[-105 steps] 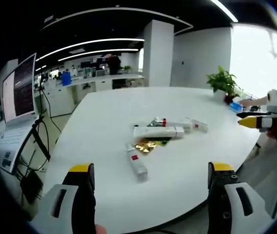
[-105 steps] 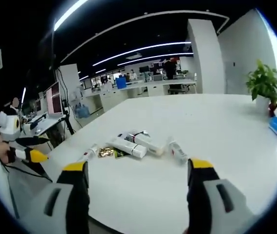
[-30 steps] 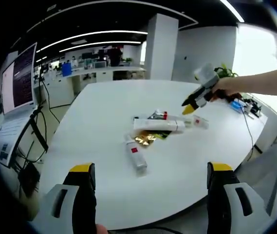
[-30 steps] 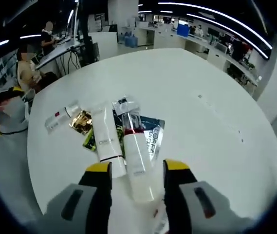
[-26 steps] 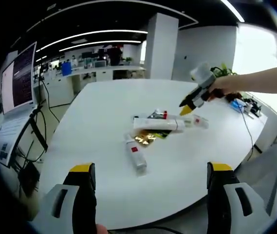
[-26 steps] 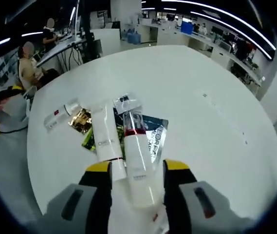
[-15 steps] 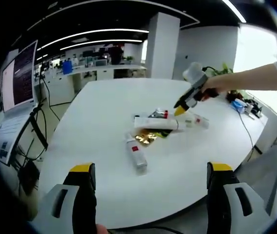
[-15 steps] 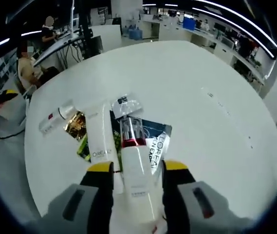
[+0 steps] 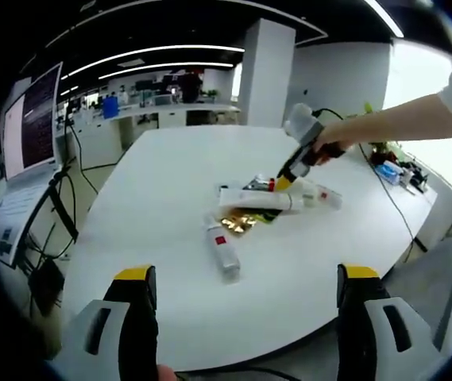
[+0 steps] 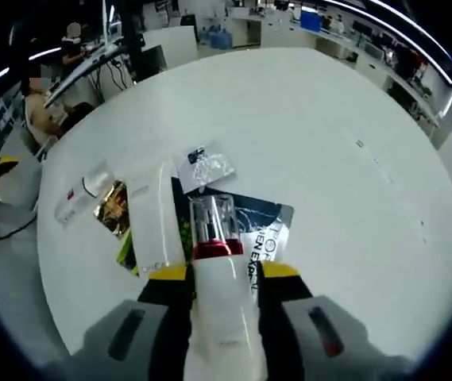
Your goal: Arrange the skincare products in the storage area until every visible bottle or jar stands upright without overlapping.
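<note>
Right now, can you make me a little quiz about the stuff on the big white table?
1. True or false: the bottle with the red band is standing upright.
2. What lies between the jaws of the right gripper? A) the gold sachet B) the bottle with the red band C) the small white tube
3. Fill in: the left gripper has its jaws wide ____ and holds nothing.

Key: 1 false, it lies on its side on the white table. 2 B. 3 apart.
</note>
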Tool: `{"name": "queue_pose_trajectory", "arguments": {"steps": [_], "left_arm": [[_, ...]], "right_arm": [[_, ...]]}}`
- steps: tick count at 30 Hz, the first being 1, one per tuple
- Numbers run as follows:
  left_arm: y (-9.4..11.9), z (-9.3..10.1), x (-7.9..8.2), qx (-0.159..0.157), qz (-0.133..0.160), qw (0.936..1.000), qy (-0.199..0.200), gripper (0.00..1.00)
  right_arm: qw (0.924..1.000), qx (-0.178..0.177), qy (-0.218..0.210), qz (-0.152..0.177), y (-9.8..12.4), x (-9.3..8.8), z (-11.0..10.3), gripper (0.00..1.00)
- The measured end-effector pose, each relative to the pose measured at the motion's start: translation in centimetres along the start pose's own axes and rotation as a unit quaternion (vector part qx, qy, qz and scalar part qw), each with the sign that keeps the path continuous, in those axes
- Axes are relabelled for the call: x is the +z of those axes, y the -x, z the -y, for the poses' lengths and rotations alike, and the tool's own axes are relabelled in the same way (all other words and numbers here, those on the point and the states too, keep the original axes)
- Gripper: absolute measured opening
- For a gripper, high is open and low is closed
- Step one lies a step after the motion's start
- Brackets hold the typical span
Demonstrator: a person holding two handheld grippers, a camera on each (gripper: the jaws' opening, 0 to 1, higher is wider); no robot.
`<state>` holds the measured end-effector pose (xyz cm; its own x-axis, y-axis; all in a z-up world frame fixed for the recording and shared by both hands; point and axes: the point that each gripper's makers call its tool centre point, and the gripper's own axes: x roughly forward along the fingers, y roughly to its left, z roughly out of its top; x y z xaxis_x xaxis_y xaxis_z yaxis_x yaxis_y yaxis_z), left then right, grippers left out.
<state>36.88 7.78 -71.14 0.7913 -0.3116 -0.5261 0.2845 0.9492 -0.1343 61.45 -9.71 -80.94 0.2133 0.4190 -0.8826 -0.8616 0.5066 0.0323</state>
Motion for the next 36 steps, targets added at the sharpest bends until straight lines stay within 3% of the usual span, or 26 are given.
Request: {"name": "queue_pose_trajectory", "arguments": {"steps": [16, 26, 36], "left_arm": [[0.1, -0.3, 0.0, 0.004, 0.001, 1.0, 0.003, 0.92], [0.1, -0.3, 0.0, 0.004, 0.0, 1.0, 0.0, 0.91], [0.2, -0.3, 0.1, 0.005, 0.003, 1.0, -0.001, 0.91]], "right_arm": [[0.9963, -0.002, 0.055, -0.066, -1.7, -0.2, -0.6, 0.3], [0.9951, -0.008, 0.076, -0.062, -1.6, -0.2, -0.5, 0.29], [0.9967, -0.032, 0.062, -0.043, -1.4, -0.2, -0.3, 0.29]]}}
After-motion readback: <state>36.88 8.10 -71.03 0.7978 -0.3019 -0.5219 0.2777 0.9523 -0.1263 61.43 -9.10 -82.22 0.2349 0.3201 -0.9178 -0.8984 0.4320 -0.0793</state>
